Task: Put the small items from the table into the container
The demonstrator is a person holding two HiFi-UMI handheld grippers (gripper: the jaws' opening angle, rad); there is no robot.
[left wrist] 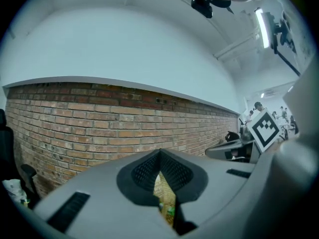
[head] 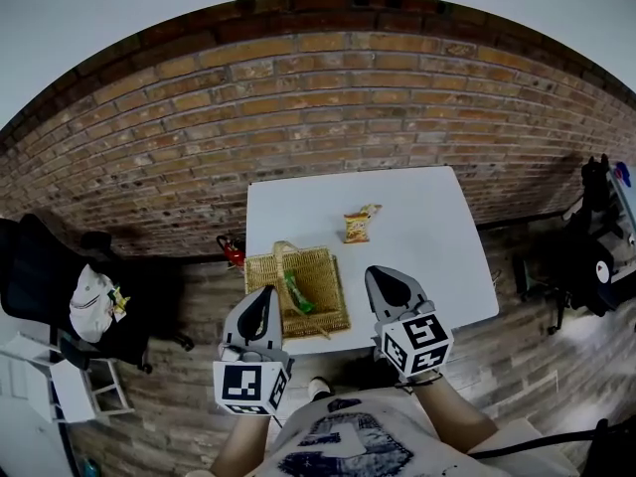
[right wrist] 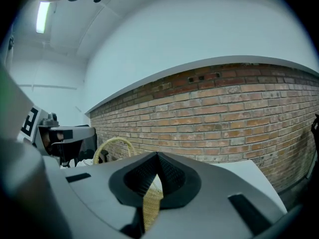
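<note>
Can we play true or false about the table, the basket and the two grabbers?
1. The basket sits on the white table. True.
2. The basket is empty. False: a green thing lies in it.
3. An orange snack packet lies on the table, outside the basket. True.
4. The right gripper holds the packet. False: its jaws are shut on nothing, and the packet lies apart from it.
5. The left gripper is wide open. False: it is shut too, and empty.
6. The wall behind the table is brick. True.

Left tool (head: 265, 294), right tool (head: 384, 275): both closed
</note>
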